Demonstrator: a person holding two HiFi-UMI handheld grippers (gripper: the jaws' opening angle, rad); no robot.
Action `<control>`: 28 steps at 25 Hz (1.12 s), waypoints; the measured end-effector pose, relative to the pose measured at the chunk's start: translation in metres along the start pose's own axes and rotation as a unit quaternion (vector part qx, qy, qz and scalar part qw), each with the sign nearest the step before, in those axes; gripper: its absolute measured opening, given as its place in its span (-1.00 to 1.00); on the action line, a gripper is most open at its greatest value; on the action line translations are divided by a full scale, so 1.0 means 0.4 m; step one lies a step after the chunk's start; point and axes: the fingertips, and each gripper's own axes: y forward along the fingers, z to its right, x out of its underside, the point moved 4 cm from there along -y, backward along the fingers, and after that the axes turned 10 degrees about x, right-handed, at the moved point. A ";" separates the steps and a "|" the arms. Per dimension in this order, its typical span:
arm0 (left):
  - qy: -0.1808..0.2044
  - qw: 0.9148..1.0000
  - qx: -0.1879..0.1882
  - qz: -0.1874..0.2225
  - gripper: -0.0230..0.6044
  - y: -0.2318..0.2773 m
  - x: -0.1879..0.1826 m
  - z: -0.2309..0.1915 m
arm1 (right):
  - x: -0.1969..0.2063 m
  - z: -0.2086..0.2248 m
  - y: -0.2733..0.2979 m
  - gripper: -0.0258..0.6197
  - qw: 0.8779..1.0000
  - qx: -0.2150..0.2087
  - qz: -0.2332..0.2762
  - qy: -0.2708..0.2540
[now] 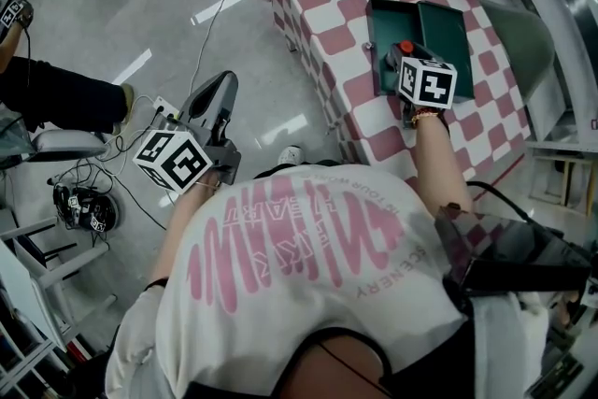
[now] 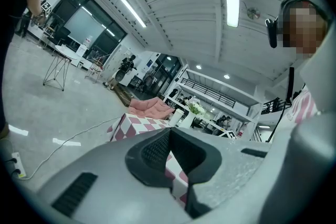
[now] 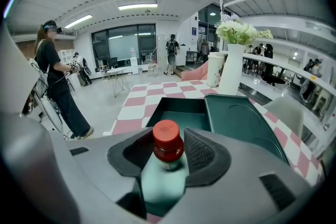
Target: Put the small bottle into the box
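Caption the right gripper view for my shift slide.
Small red-capped bottle between the right gripper's jaws, facing the open green box on the pink-checked table.

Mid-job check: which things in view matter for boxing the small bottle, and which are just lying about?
Job: small bottle, between the jaws of the right gripper; green box, lid open.
Lying about: vase of flowers; white container; idle left gripper.

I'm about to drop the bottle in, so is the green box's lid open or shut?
Open. The lid lies swung aside beside the box, whose inside shows from above.
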 end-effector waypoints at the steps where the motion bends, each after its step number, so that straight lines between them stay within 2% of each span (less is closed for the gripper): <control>1: 0.000 1.000 0.000 -0.001 -0.90 -0.002 -0.001 0.001 | 0.000 0.000 -0.001 -0.39 1.000 0.000 0.000 0.000; 8: 0.003 1.000 0.000 -0.001 -0.91 -0.006 -0.003 0.007 | 0.002 0.005 -0.001 -0.39 1.000 -0.004 -0.004 0.014; 25: 0.007 1.000 0.006 0.001 -0.91 -0.010 -0.014 0.014 | -0.038 0.007 -0.043 -0.35 0.999 -0.011 0.022 0.031; 28: 0.009 1.000 0.009 0.000 -0.91 -0.008 -0.015 0.014 | -0.046 0.006 -0.057 -0.45 0.999 -0.012 0.028 0.033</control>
